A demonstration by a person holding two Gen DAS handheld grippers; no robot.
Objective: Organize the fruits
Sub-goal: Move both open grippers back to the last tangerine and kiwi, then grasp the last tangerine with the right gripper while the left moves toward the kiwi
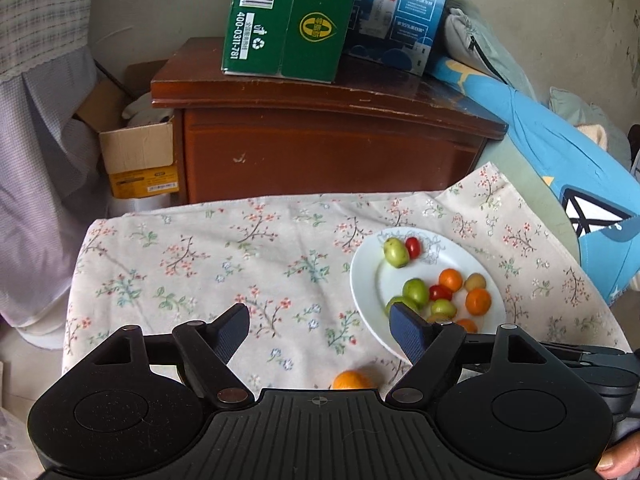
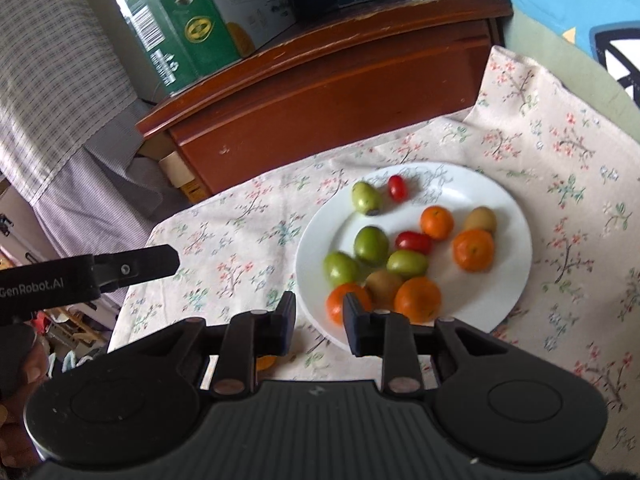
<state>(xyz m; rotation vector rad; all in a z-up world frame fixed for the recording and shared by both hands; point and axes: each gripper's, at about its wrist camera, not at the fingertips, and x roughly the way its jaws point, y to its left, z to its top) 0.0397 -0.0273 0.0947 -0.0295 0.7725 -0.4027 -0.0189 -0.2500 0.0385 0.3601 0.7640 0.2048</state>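
Note:
A white plate on the floral cloth holds several small fruits: green ones, orange ones, red cherry tomatoes and brownish ones. One orange fruit lies on the cloth off the plate, just below my left gripper, which is open and empty, its right finger over the plate's near rim. My right gripper is open and empty at the plate's near left rim, close to an orange fruit. The left gripper's finger shows at the left of the right wrist view.
A dark wooden cabinet stands behind the cloth with a green carton and a blue carton on top. An open cardboard box sits left of it. Blue bedding lies at the right.

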